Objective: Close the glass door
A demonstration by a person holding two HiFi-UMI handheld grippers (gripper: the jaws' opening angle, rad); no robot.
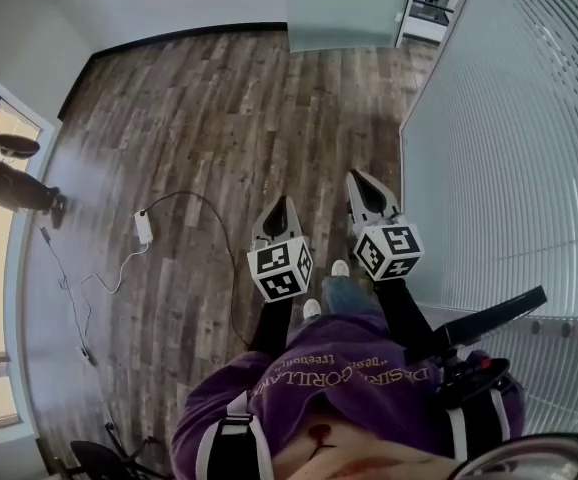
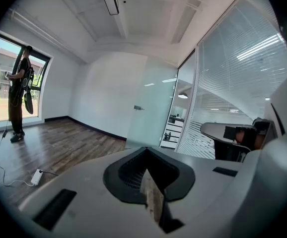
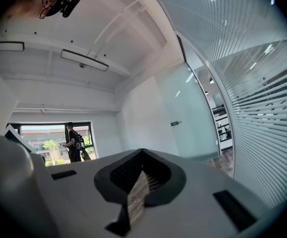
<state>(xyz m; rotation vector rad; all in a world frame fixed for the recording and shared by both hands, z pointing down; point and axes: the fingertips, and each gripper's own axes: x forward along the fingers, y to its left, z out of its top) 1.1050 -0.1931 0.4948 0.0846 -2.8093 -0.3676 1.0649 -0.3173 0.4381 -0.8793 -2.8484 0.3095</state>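
The left gripper (image 1: 278, 206) and right gripper (image 1: 361, 180) each have their jaws pressed together on nothing, well short of the glass door (image 1: 337, 8). The door stands open, just left of the striped glass wall (image 1: 509, 138). Far left of the door, a person (image 2: 18, 95) stands by a window.

Left gripper (image 1: 280, 208), right gripper (image 1: 361, 183) side by side, pointing forward; both jaws pressed together; arms extended.
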